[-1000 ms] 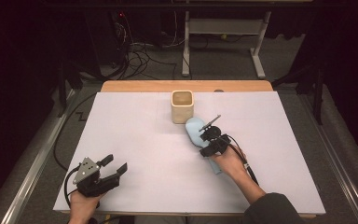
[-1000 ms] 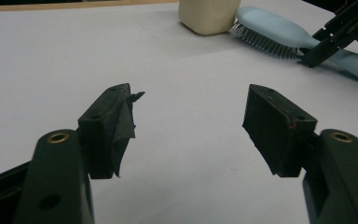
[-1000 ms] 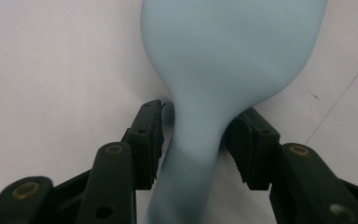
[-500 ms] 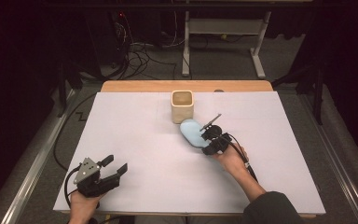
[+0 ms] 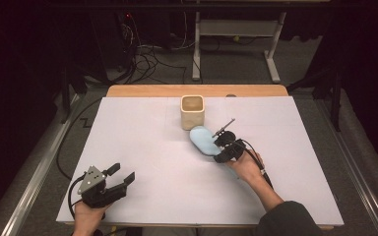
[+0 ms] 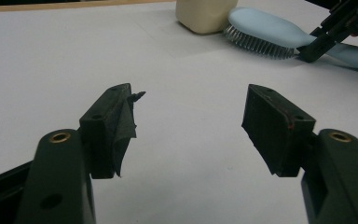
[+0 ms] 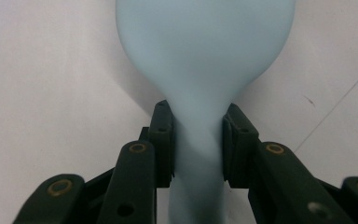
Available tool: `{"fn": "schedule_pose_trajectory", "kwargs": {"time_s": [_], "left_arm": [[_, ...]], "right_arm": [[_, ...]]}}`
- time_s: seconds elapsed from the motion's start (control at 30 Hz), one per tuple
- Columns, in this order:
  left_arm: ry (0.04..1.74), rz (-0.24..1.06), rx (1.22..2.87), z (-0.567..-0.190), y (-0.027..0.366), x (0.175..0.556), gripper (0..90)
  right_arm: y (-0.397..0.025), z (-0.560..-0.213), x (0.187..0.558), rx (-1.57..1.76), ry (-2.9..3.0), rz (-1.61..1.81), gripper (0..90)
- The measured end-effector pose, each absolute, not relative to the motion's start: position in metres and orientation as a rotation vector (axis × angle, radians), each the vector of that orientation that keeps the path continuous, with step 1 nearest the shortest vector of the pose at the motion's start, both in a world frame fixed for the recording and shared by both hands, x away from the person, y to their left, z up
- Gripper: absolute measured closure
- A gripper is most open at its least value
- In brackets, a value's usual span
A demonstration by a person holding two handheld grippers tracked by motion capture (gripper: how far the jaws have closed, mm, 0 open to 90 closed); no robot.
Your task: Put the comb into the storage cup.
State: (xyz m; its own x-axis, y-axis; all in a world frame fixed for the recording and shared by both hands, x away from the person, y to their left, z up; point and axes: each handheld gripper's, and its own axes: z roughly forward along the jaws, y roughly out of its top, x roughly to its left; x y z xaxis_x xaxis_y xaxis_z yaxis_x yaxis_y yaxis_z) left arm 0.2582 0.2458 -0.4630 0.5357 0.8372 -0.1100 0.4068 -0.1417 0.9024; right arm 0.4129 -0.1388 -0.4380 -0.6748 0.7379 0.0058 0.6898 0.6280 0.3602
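A light blue hairbrush (image 5: 203, 140) lies bristles down on the white table cover, just in front of a cream square cup (image 5: 192, 111). My right gripper (image 5: 223, 147) is shut on the hairbrush's handle (image 7: 196, 154), with a jaw pressed against each side of the narrow neck. In the left gripper view the hairbrush (image 6: 265, 32) and the cup (image 6: 206, 15) sit far ahead, bristles touching the cover. My left gripper (image 5: 119, 178) rests near the table's front left, open with nothing between its fingers (image 6: 279, 130).
The white cover (image 5: 142, 147) spans the table, with a wooden edge (image 5: 142, 91) at the far side. Cables and a desk frame (image 5: 236, 34) stand on the floor beyond. A metal rail (image 5: 34, 177) runs along the left.
The right gripper has drawn the hairbrush slightly toward the person and away from the cup. The left gripper stays where it was.
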Motion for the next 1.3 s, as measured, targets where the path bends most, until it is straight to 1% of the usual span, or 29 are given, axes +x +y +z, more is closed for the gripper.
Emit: {"fn": "schedule_pose_trajectory", "kwargs": {"time_s": [0.5,0.7,1.03,1.3], "left_arm": [[1.044,0.529,1.754,-0.464,0.245,0.259,34.5],[1.056,0.506,1.797,-0.469,0.239,0.266,34.5],[1.080,0.514,1.777,-0.470,0.241,0.266,34.6],[1.068,0.518,1.756,-0.468,0.242,0.265,34.0]], "right_arm": [[-0.141,-0.435,0.412,1.166,2.718,0.522,70.6],[-0.149,-0.433,0.410,1.127,2.733,0.540,70.7],[-0.157,-0.423,0.401,1.107,2.709,0.607,70.7],[-0.163,-0.407,0.388,1.088,2.667,0.677,70.7]]}}
